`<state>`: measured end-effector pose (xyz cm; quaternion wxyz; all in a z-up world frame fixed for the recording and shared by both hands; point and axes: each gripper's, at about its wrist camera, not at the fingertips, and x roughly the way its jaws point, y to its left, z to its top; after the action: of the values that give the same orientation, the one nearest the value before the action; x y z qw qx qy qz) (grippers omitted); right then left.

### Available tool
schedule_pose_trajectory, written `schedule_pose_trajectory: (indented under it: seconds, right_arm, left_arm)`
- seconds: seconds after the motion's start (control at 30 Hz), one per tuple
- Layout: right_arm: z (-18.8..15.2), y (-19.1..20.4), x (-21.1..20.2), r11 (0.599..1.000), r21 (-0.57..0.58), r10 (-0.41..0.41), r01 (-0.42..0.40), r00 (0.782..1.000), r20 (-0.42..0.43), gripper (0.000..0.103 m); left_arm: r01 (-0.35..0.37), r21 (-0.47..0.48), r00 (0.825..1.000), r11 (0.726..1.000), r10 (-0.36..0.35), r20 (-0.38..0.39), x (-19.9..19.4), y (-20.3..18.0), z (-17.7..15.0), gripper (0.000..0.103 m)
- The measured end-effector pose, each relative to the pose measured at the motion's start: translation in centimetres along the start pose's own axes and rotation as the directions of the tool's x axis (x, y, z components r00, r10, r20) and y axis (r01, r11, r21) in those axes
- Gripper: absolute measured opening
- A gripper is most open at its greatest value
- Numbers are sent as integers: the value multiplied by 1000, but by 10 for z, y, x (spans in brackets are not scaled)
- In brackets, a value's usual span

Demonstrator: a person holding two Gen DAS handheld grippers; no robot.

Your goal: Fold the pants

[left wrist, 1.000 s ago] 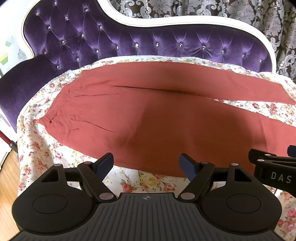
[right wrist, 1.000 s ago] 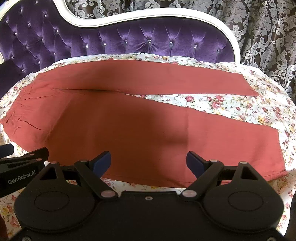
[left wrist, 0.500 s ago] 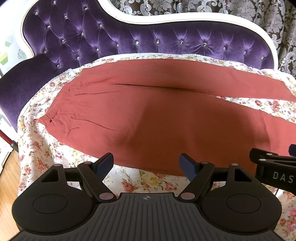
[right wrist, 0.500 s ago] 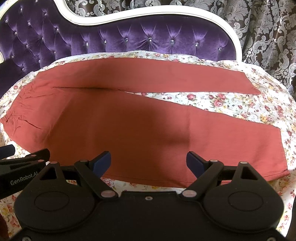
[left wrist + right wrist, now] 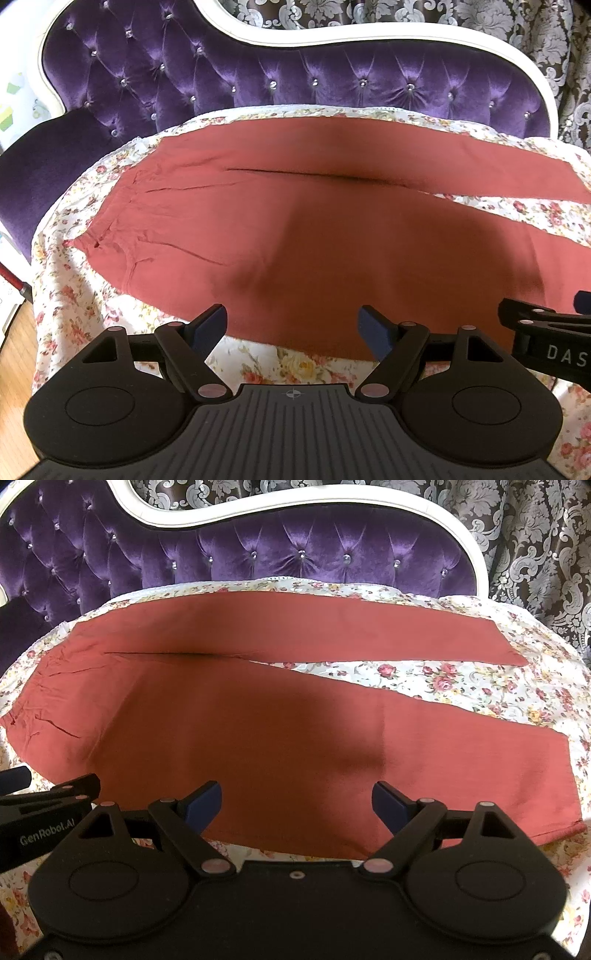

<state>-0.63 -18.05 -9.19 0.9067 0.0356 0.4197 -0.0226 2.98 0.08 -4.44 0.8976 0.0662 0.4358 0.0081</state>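
Left wrist view: the left gripper (image 5: 293, 326) is wide open, holding nothing, tilted down over the near edge of the pants (image 5: 295, 236), which lie flat on the floral sheet (image 5: 74, 295).

Right wrist view: the right gripper (image 5: 297, 806) gapes too, empty, angled down above the pants' (image 5: 258, 731) near leg by the sheet's (image 5: 461, 686) front edge.

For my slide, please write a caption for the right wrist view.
Open right hand-held gripper above red pants spread flat on a floral sheet.
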Motion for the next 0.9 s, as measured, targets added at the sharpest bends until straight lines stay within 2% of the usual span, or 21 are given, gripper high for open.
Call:
schedule_pose_trajectory:
  seconds: [0.1, 0.17, 0.33, 0.5, 0.67, 0.73, 0.9]
  right_arm:
    - [7, -10, 7, 999, 10, 40, -40, 999, -1, 79]
    - [17, -17, 13, 997, 4, 72, -72, 997, 6, 68]
    - [53, -35, 35, 993, -51, 114, -111, 992, 62, 63]
    - [108, -50, 75, 981, -135, 160, -142, 979, 128, 56]
    - [160, -52, 132, 949, -248, 232, -193, 963, 137, 55]
    - [177, -46, 157, 938, -287, 236, -193, 964, 124, 55]
    - [199, -31, 207, 898, -389, 262, -205, 960, 100, 55]
  left_arm:
    - [12, 6, 1000, 1000, -12, 7, 7, 1, 10, 77]
    - [23, 12, 1000, 1000, -23, 9, 14, 1, 20, 77]
    - [29, 18, 999, 999, -30, 35, 36, 0, 51, 77]
    - [31, 33, 999, 999, -32, 28, 72, -3, 80, 77]
    - [9, 28, 1000, 1000, -9, -7, 110, 1, 97, 76]
    - [1, 30, 1000, 1000, -1, -23, 125, 4, 102, 76]
    - [-4, 22, 998, 1000, 5, -68, 154, 11, 108, 76]
